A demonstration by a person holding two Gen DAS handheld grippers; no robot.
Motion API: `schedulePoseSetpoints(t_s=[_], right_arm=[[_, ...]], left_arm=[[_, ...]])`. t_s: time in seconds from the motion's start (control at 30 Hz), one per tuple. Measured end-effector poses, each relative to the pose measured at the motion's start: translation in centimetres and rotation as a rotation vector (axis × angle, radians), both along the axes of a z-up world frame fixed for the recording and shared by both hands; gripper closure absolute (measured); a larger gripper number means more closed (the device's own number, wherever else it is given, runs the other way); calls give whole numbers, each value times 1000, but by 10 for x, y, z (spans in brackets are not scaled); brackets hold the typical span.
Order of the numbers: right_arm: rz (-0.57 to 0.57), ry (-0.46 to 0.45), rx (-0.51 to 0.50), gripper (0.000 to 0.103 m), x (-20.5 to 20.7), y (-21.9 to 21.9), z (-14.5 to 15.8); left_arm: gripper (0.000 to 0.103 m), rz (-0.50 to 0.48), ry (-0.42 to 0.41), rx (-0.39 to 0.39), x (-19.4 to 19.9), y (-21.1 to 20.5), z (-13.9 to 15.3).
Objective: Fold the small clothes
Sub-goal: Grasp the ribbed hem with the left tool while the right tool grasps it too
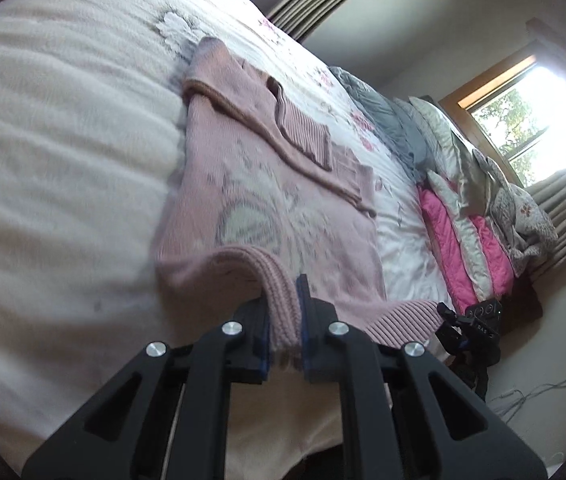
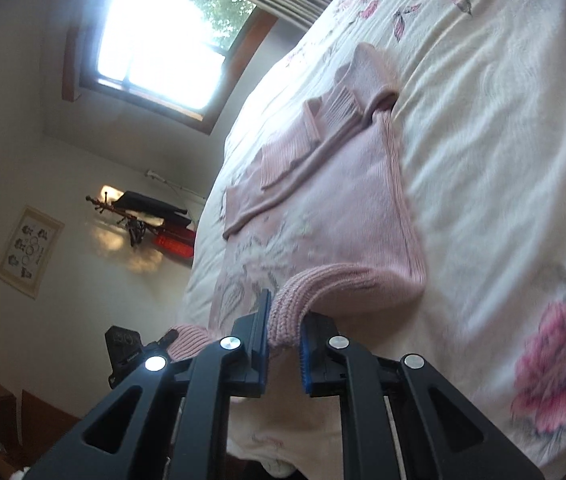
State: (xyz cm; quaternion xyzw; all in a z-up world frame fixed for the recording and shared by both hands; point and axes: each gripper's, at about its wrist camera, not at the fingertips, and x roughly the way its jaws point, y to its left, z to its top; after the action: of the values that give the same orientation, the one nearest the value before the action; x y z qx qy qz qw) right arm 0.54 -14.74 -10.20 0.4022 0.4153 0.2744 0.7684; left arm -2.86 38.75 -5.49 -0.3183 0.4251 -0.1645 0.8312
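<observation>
The pink sweater (image 1: 275,216) lies flat on the bed (image 1: 63,160) ahead of both tongs, sleeves already crossed over its far end. The step in hand appears to be carrying the ribbed hem forward; both corners should rise level and travel together to keep the fold square. The left gripper (image 1: 285,320) and right gripper (image 2: 285,322) are each clenched on the hem.

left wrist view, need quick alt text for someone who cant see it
The left gripper pinches the ribbed hem of a pink sweater that lies on a white floral bedspread, sleeves folded across its body. The right gripper holds the hem further along, with pillows and a bright window behind.
</observation>
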Motion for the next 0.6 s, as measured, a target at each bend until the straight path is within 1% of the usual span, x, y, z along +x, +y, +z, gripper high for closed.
schedulePoseSetpoints(t_s=[0.2, 0.3, 0.43, 0.5, 0.6], right_arm=[[-57, 77, 7, 91, 64, -11, -10], [-66, 126, -23, 91, 99, -10, -19], [-64, 197, -61, 91, 132, -2, -37], [-62, 215, -92, 91, 144, 3, -45], [-57, 227, -114, 91, 152, 8, -51]], left_arm=[[94, 59, 22, 10, 45, 13, -4], [93, 93, 54, 6, 70, 24, -16], [93, 113, 107, 2, 99, 31, -35], [92, 111, 120, -13, 108, 33, -42], [89, 115, 129, -88, 115, 42, -47]])
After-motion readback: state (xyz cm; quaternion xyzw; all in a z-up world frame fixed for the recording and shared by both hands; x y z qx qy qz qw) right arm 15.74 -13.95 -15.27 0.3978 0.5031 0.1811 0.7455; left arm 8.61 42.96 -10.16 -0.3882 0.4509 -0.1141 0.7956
